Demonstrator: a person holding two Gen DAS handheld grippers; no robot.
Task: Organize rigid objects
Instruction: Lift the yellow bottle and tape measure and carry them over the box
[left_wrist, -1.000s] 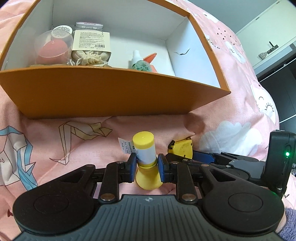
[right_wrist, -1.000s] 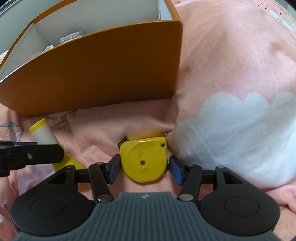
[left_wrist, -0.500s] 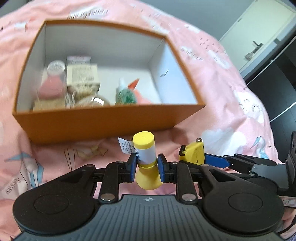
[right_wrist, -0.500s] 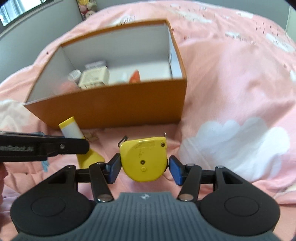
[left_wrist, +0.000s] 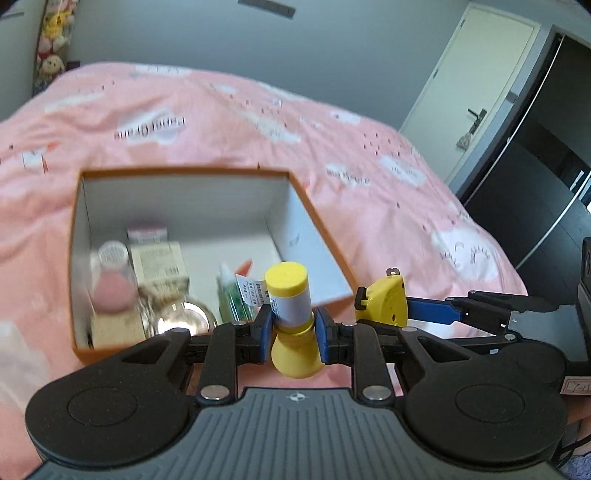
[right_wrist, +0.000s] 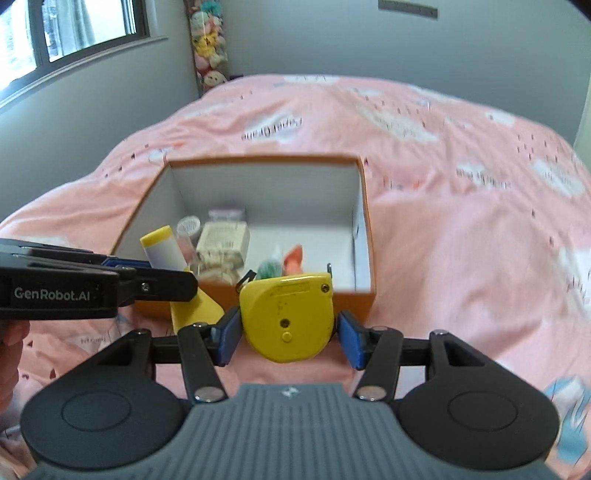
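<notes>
The left hand-held gripper (left_wrist: 293, 328) is clamped on a yellow-capped bottle (left_wrist: 290, 295) at its waist, and the right hand-held gripper (right_wrist: 286, 334) is clamped on a yellow tape measure (right_wrist: 288, 317). Both things hang in the air near the front wall of the orange box (right_wrist: 364, 221) on the bed (right_wrist: 461, 221).

To do this step well, I think each hand should carry its thing over the front rim and release it low, in the free right part of the floor, apart from the items packed at the left.

On the left gripper's side one reads "GenRobot.AI" (right_wrist: 51, 294). The bottle's paper tag (left_wrist: 251, 291) is too small to read, and the bedcover print is blurred.
</notes>
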